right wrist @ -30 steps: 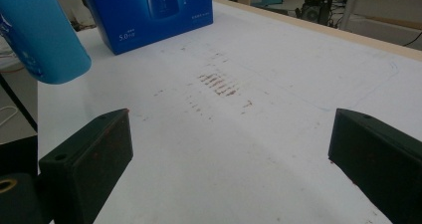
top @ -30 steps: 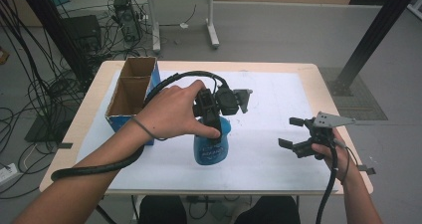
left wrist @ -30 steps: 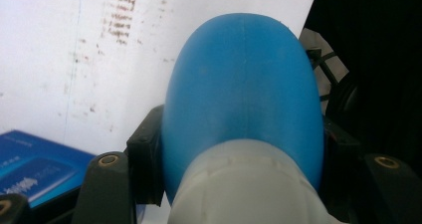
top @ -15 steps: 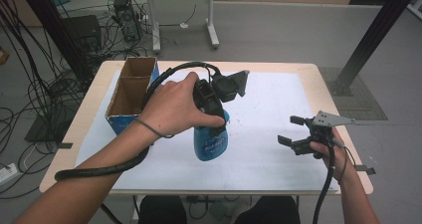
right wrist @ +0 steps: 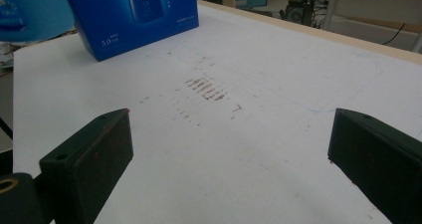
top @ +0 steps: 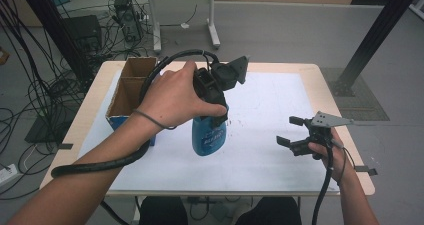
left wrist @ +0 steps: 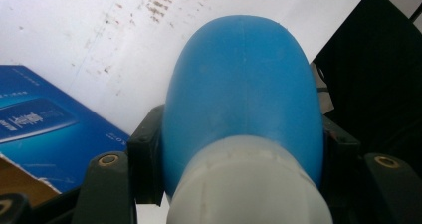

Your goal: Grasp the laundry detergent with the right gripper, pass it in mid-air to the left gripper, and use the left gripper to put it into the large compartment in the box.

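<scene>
Left gripper (top: pixel 216 116) pinches a blue bottle (top: pixel 208 136) just below its white neck, jaws pressed against both sides, seen close in the left gripper view (left wrist: pixel 242 99). Bottle hangs off the white sheet (top: pixel 260 150), bottom end tipped toward the person, over the middle of the table (top: pixel 330 92). An open blue box (top: pixel 131 92) stands just to its left, at the sheet's left edge. Right gripper (top: pixel 296 133) sits near the table's right side, well apart from the bottle, jaws spread wide with nothing between them; rusty smudges (right wrist: pixel 206 89) mark the sheet ahead of it
</scene>
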The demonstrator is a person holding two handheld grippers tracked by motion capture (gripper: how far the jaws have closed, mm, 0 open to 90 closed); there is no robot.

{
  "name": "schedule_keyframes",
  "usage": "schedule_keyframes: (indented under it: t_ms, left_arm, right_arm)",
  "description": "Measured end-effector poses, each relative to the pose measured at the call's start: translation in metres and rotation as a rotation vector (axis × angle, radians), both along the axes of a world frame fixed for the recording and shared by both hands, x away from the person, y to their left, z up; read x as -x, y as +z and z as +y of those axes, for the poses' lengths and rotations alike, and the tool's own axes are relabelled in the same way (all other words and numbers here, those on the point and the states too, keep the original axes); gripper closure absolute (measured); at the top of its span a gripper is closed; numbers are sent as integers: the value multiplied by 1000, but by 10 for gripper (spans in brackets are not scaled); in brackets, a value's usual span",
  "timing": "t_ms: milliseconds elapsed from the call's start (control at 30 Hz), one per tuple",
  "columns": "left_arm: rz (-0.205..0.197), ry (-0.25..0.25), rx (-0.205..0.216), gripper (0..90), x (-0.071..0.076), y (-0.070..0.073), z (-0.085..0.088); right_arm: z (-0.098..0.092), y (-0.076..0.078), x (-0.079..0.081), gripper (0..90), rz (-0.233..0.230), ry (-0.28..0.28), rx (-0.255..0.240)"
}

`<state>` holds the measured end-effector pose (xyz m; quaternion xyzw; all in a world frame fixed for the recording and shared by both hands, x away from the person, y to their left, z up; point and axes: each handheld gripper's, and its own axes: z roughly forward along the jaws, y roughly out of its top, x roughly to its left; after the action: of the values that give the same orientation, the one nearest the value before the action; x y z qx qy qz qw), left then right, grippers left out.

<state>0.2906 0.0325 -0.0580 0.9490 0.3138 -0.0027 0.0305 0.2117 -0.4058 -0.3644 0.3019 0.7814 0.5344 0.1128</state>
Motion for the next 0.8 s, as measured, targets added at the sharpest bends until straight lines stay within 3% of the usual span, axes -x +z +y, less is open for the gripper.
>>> schedule_keyframes:
  t_ms: [333, 600, 800]
  left_arm:
    - [1, 30, -6, 378, -8, 26, 2]
    - [-23, 61, -5, 378, -10, 49, 5]
    - [-9, 74, -7, 378, -19, 59, 8]
  right_arm:
    - [2, 2, 2, 36, -8, -9, -5]
    - [2, 5, 3, 36, -16, -7, -11]
    - [1, 5, 5, 36, -20, -8, -17]
